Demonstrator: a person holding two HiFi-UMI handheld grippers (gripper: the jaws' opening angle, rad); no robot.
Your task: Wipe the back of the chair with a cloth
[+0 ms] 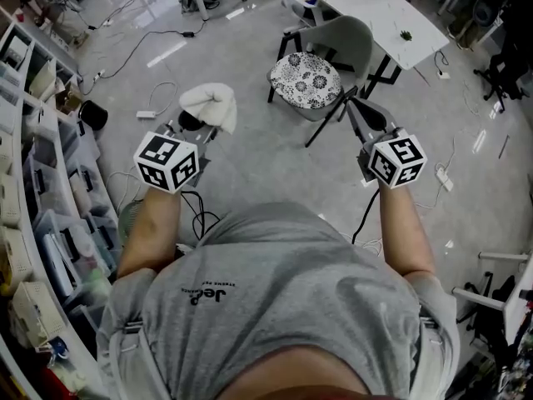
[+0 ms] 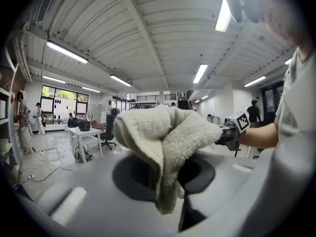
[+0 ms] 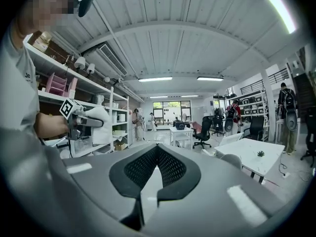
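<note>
Your left tool (image 1: 198, 128) grips the cloth (image 1: 210, 105) in mid-air, your right tool (image 1: 356, 108) is closed and empty, and the chair (image 1: 350, 40) stands well ahead, wiping not yet begun: next, bring the cloth to its back.

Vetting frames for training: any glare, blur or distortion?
Head view: lamp glare streaks on the shiny floor, otherwise sharp. Left gripper view: heavy fisheye, dark corners; cloth in focus, ceiling lamp blown out. Right gripper view: same fisheye, background sharp.
</note>
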